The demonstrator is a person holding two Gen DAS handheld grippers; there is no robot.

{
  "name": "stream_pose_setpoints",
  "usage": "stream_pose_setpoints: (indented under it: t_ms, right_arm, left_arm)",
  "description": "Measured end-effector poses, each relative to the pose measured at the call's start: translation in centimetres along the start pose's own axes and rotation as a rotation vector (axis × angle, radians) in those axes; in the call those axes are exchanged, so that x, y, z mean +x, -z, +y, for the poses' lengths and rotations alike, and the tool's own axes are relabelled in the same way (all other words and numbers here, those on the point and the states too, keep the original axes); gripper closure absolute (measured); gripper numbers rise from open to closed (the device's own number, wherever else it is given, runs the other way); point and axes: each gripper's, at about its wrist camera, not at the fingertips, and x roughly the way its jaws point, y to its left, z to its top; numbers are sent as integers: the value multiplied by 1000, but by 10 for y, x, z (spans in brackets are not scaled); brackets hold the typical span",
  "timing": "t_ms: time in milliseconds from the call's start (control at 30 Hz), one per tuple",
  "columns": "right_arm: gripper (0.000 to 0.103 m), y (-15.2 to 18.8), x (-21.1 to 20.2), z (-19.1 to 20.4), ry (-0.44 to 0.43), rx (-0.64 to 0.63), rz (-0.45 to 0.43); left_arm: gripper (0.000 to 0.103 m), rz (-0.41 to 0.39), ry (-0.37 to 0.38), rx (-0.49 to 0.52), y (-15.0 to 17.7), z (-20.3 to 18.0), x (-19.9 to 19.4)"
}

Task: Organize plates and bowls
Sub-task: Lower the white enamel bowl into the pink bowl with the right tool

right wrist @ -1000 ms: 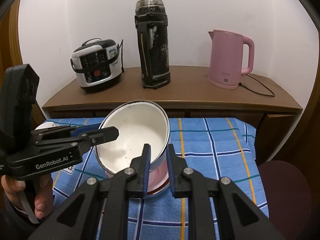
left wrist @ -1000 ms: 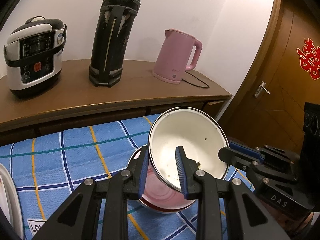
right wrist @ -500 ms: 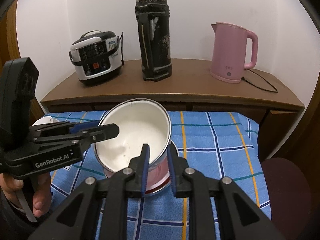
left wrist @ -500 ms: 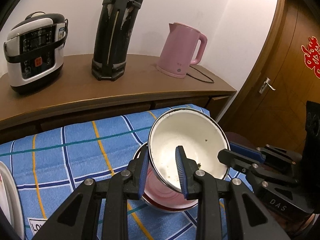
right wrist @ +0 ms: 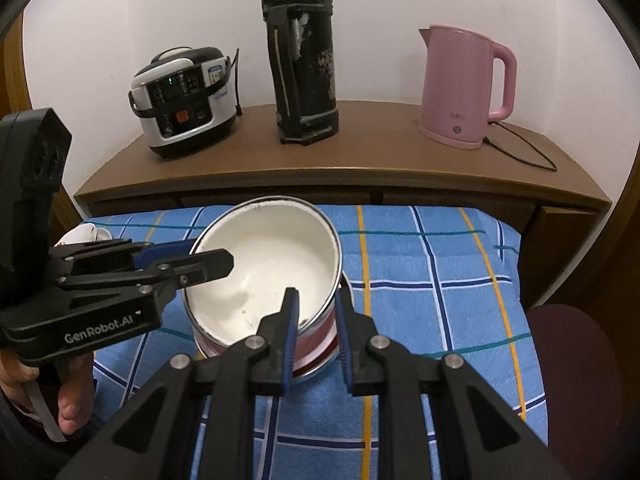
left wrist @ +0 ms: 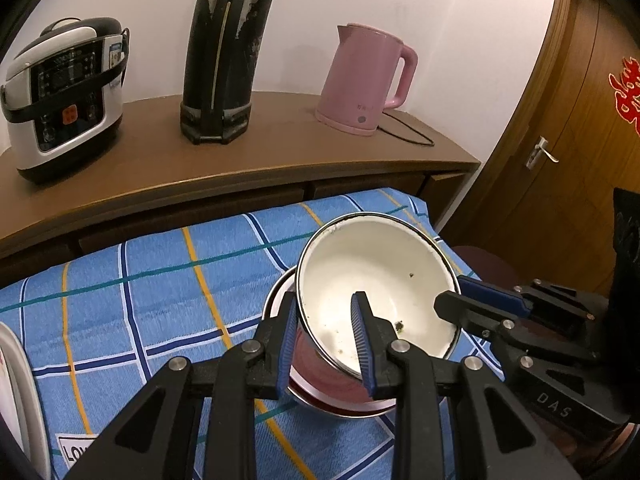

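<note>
- Centrally, the white enamel bowl sits tilted in a red-sided bowl on the checked worktop, apparently mid-nesting.
- Left gripper and right gripper each straddle opposite rims, fingers narrowed on the wall, steadying it.

- A home, most likely a dining corner or small kitchen area.
- A curved brown wooden sideboard with drawer fronts runs along the plain white wall at 12 o'clock, and household appliances stand on it.
- A white-and-black electric rice cooker with a button panel stands at 10 o'clock.
- A tall, worn black thermos flask stands in the middle.
- A pink plastic electric kettle with a trailing black cord stands at 2 o'clock.
- A bench covered with a blue checked tablecloth carries a white enamel bowl.
- A brown wooden door with a metal lever handle and a red paper decoration is at 3 o'clock in the left wrist view.
</note>
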Motion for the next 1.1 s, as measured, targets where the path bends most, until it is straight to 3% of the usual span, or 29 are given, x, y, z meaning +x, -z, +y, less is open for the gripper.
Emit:
stream_pose_setpoints:
  t_ms: [1100]
  right_arm:
    - [81,6,15,2,2,-17,61]
  left_arm:
    - [73,57,-22,16,1,-2,8]
